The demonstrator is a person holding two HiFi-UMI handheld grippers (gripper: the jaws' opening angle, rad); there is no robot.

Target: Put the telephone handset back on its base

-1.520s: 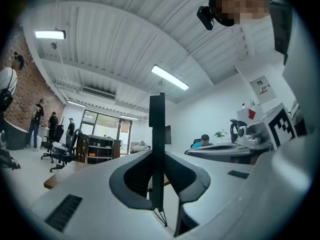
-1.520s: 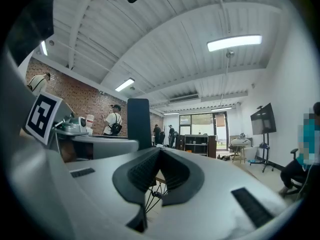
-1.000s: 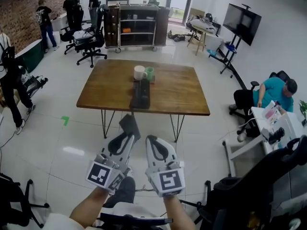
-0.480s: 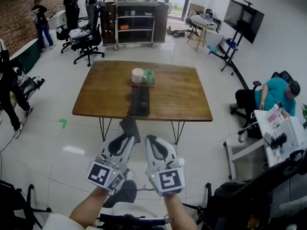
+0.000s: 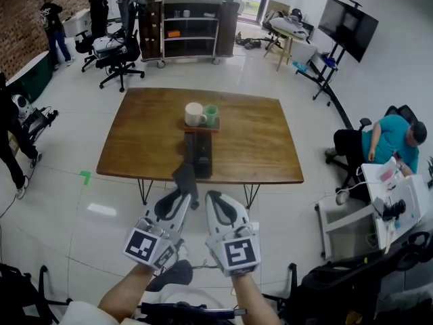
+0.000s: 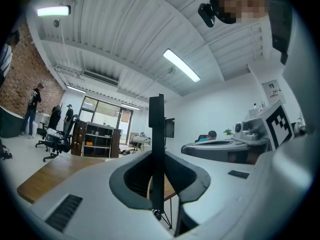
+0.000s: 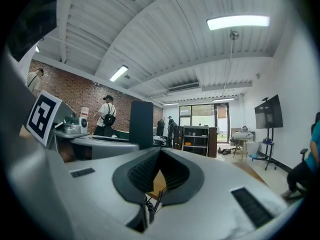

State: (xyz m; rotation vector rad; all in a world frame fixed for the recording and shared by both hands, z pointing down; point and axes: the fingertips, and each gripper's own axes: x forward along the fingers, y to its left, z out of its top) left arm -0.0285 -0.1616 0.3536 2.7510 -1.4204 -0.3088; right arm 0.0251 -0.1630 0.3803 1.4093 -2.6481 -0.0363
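The black telephone (image 5: 198, 152) lies in the middle of the brown wooden table (image 5: 135, 141), well ahead of both grippers; from this distance I cannot tell handset from base. My left gripper (image 5: 184, 193) hangs low in front of me, off the table, shut on a thin dark flat piece (image 5: 185, 178) that sticks out past its tips. That piece (image 6: 156, 134) stands edge-on between the closed jaws of the left gripper (image 6: 156, 154). My right gripper (image 5: 213, 198) is beside it, and the right gripper (image 7: 159, 156) shows its jaws together with nothing between them.
A white mug (image 5: 195, 114) and a green cup (image 5: 211, 116) stand just behind the telephone. A shelf cart (image 5: 189, 29) and office chairs (image 5: 111, 53) are beyond the table. A seated person (image 5: 385, 141) and a white desk (image 5: 399, 195) are to the right, a black chair (image 5: 352, 290) near right.
The table and telephone have drawn closer and lower in the head view. Both grippers keep the same pose, and the left one still holds the dark piece.
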